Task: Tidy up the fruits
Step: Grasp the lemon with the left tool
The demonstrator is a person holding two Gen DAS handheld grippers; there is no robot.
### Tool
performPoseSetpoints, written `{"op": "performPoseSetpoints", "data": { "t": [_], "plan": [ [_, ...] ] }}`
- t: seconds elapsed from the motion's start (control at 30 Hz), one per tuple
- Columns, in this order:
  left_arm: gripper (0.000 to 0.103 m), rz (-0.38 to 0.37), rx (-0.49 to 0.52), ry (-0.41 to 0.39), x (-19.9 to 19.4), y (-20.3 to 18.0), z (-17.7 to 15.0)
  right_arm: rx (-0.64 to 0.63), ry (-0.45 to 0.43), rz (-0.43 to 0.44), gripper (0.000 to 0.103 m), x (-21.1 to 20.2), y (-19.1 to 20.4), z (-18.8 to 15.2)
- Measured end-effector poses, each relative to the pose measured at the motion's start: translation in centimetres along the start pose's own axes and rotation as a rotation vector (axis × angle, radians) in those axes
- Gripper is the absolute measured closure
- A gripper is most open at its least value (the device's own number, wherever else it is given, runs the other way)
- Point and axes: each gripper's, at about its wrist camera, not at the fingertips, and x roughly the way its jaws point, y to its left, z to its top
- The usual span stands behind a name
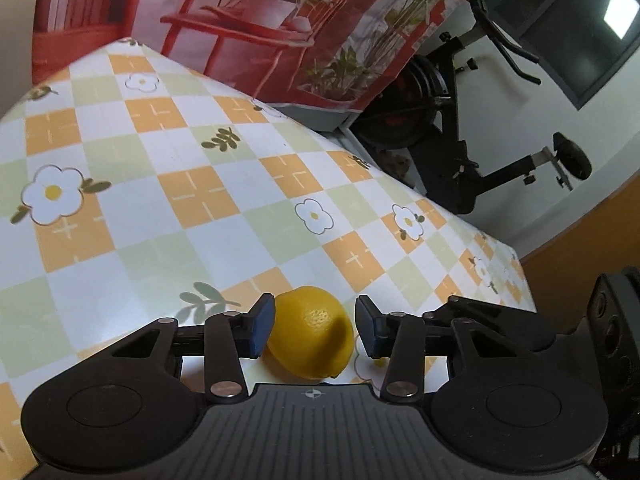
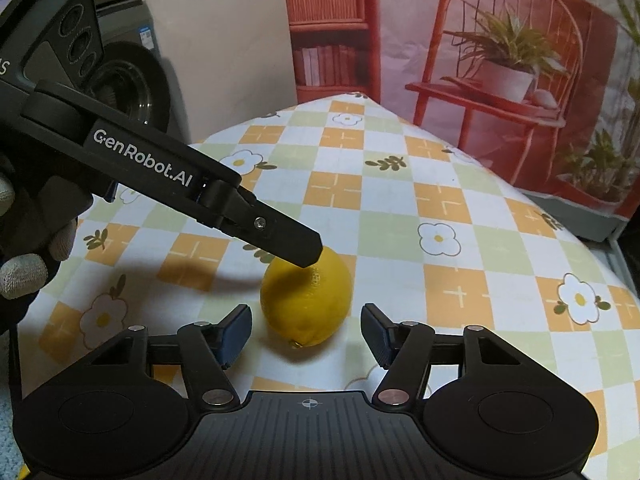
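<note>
Early stage: 1 lemon [image 1: 310, 332] on the table [image 1: 160, 200], straddled ungripped by spread left gripper [image 1: 315, 326] and right gripper [image 2: 306, 334].

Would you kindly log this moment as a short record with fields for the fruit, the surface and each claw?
fruit: one lemon, yellow, whole
surface: table with checked flower-print cloth; lemon lies on it
left claw: straddles the lemon; one pad at its skin, the other apart
right claw: open, pads clear of the lemon on both sides
other fruit: none in view
container: none in view
</note>
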Motion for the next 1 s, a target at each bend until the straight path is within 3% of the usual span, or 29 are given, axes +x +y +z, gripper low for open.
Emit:
{"op": "performPoseSetpoints", "data": {
  "t": [0.43,0.63,1.0],
  "plan": [
    [0.058,-0.012,-0.018,0.004,1.0,0.9,0.0,0.034,0.019,0.039,0.046,1.6,-0.7,-0.1],
    [0.057,-0.011,-0.016,-0.013,1.0,0.9,-0.2,0.045,0.021,0.043,0.054,2.0,-0.7,-0.1],
    [0.058,-0.043,0.008,-0.009,-0.2,-0.3,-0.8,0.052,-0.025,0.050,0.055,-0.3,-0.5,-1.1]
  ]
}}
